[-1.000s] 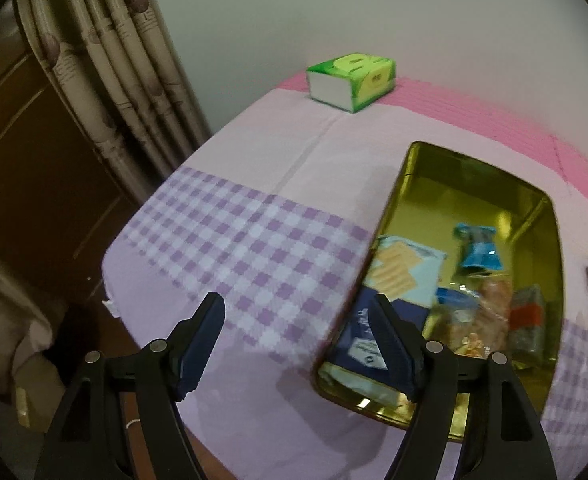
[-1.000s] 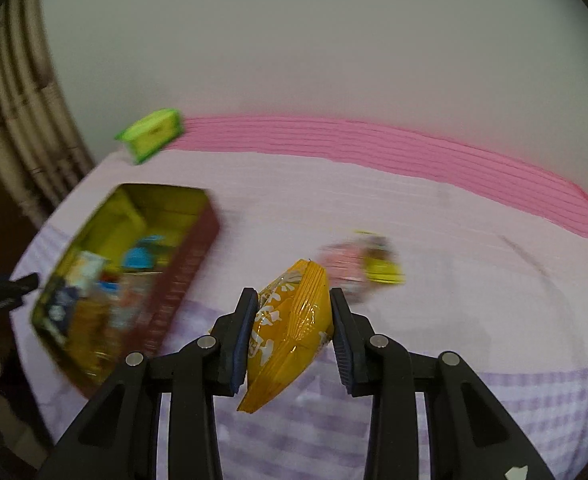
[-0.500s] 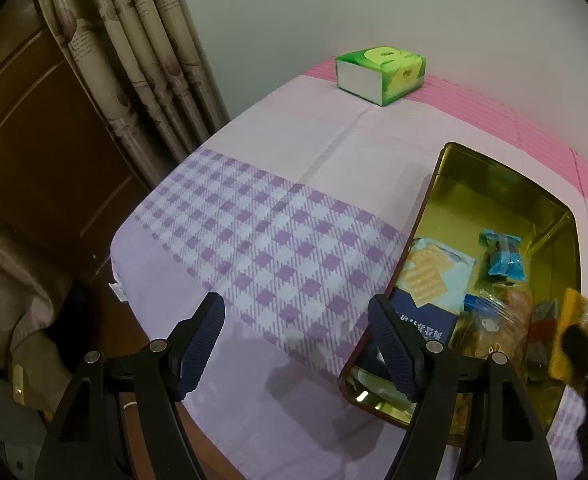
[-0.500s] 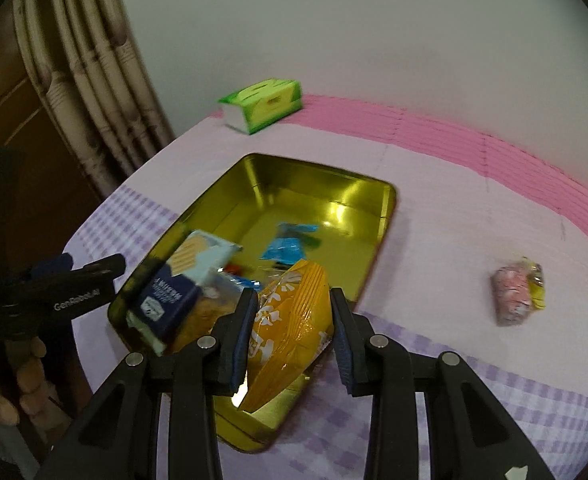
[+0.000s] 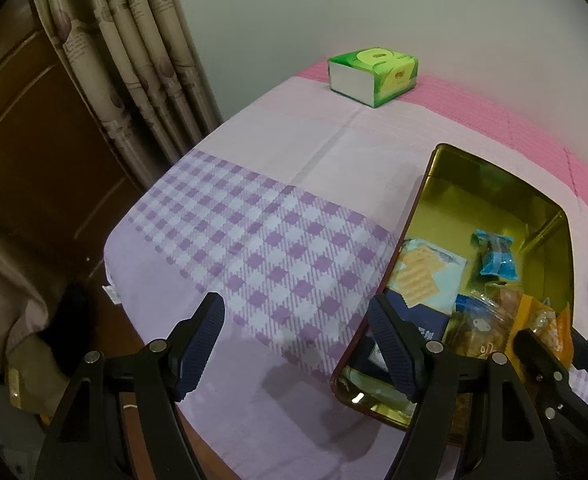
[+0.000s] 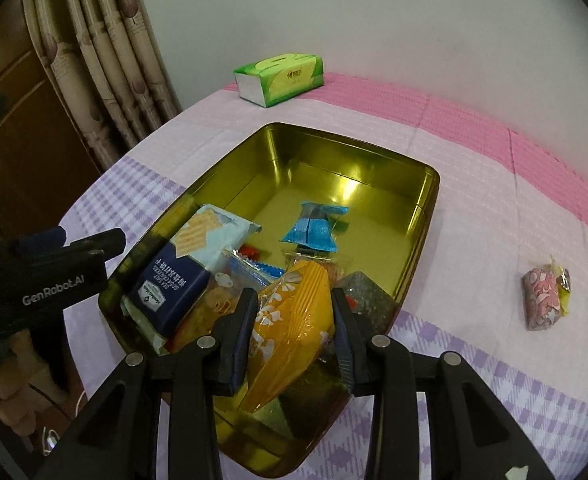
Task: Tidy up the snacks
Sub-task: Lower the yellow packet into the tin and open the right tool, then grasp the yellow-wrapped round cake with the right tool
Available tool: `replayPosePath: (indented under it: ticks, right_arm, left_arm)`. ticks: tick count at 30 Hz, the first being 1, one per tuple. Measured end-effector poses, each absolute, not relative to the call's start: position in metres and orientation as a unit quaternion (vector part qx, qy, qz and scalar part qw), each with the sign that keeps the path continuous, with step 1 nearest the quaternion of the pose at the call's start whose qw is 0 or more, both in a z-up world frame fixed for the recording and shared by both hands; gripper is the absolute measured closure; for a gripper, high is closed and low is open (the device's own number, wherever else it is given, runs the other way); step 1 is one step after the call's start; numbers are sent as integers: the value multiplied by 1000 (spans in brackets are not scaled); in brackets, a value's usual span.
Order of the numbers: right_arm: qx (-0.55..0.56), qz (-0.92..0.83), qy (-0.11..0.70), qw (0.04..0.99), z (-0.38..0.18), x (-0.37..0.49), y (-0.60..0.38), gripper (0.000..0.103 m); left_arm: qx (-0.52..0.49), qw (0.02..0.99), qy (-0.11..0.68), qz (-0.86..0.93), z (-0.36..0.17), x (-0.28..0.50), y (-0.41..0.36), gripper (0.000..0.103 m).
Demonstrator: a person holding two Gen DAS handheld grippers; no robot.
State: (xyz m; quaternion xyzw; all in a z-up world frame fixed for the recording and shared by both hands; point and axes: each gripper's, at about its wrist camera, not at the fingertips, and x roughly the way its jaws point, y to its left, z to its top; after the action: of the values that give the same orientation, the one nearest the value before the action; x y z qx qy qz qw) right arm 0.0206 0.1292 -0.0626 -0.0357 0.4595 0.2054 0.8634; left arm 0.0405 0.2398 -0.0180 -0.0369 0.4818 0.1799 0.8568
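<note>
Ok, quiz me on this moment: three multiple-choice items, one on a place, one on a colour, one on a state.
1. Where does the pink wrapped snack lie?
A. in the gold tin
B. on the cloth beside the tin
C. on the tissue pack

2. What colour is the tissue pack?
A. green
B. red
C. black

3. What are the right tongs doing?
A. hanging open and bare
B. shut on the orange snack bag
C. gripping the tin's rim

Key: 1 B, it sits on the tablecloth apart from the gold tin. 2 A, its wrap is bright green. 3 B, both fingers press the orange snack bag over the tin.
</note>
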Motion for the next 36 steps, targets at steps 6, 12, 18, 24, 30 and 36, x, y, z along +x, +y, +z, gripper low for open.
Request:
replayPosePath:
  ticks: [6, 12, 18, 24, 30, 36]
  right_arm:
    - [-33, 206, 460, 863, -62, 22, 131, 66]
    - [-26, 210, 460, 862, -61, 19, 131, 61]
    - [-19, 210, 460, 862, -60, 17, 130, 56]
    - [-5, 210, 453, 866, -52, 16, 122, 50]
    - [17, 201, 443, 874, -43, 17, 105, 50]
    - [22, 163, 428, 889, -36, 22, 64, 50]
  left_arm:
    - [-50, 854, 488, 172, -20, 41, 242, 28]
    - [-51, 853, 492, 169, -22, 43, 243, 28]
    - [-49, 853, 492, 170, -22, 42, 240, 28]
    - [-50, 852, 492, 170, -22, 42, 240, 28]
    - [-50, 852, 492, 170, -22, 41, 239, 28]
    - [-50, 852, 492, 170, -22, 41, 239, 28]
